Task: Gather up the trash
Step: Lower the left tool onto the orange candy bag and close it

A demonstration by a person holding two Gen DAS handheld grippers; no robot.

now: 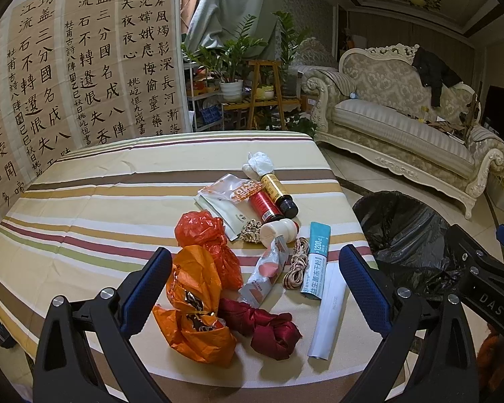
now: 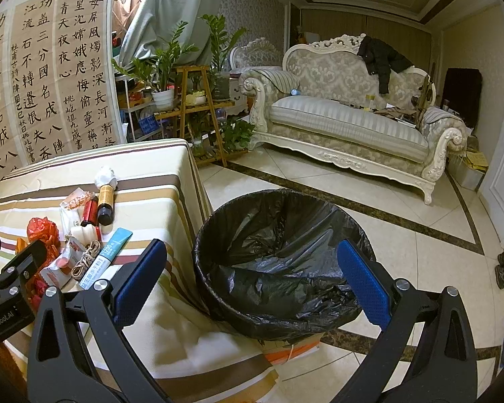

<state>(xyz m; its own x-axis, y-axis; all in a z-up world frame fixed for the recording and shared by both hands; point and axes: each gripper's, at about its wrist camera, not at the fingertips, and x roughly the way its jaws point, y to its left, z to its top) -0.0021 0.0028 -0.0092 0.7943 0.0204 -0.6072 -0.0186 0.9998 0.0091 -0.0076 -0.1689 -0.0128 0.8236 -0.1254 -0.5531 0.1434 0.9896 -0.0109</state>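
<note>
A pile of trash lies on the striped tablecloth (image 1: 84, 201): orange plastic bags (image 1: 195, 305), a red bag (image 1: 205, 231), a dark red cloth knot (image 1: 268, 329), a teal and white packet (image 1: 316, 262), a coil of cord (image 1: 295, 265), two small bottles (image 1: 272, 198) and a white tissue (image 1: 260, 163). My left gripper (image 1: 255, 262) is open above the near end of the pile, holding nothing. A bin with a black liner (image 2: 282, 262) stands on the floor right of the table. My right gripper (image 2: 252, 258) is open and empty over the bin's near rim.
A cream sofa (image 2: 349, 121) with a black jacket stands at the back right. A wooden plant stand (image 2: 198, 107) with potted plants is behind the table. Calligraphy sheets (image 1: 84, 67) hang on the left. The table edge (image 2: 198, 201) runs close beside the bin.
</note>
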